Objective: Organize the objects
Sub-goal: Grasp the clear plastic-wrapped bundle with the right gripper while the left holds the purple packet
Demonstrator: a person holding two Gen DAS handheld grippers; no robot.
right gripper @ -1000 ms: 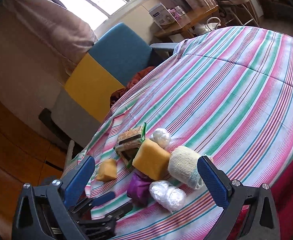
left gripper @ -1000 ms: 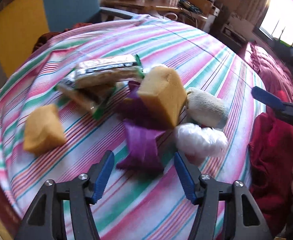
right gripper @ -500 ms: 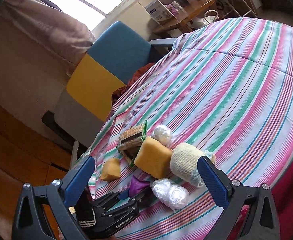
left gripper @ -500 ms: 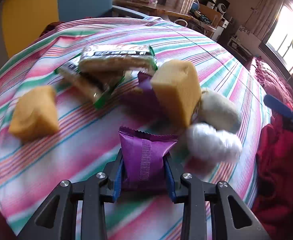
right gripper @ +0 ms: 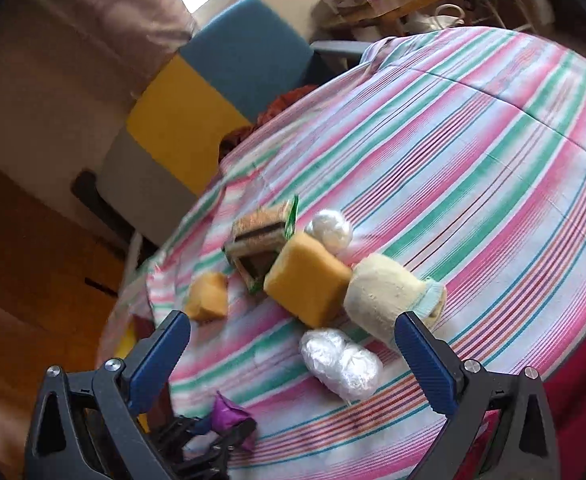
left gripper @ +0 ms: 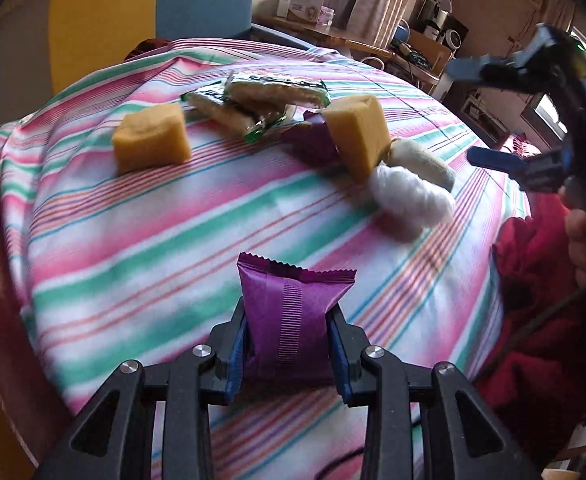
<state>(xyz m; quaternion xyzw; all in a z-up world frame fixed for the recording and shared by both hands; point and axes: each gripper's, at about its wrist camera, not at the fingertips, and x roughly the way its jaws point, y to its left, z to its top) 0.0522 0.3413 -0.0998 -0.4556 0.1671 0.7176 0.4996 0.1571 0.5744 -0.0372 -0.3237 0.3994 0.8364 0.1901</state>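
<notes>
Left gripper [left gripper: 289,356] clamps purple packet [left gripper: 291,316] (right [right gripper: 293,360] agape)

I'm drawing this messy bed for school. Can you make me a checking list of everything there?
Surface: pink, green and white striped bedsheet.
Job's things: purple foil snack packet; two yellow sponge blocks; green-edged wafer packs; cream rolled sock; clear crinkled plastic bundle.
Clutter: red cloth.
Grippers: left gripper jaws shut on the packet; right gripper open.
Cables: thin dark cord.
Surroundings: blue-and-yellow chair, wooden desk.
</notes>
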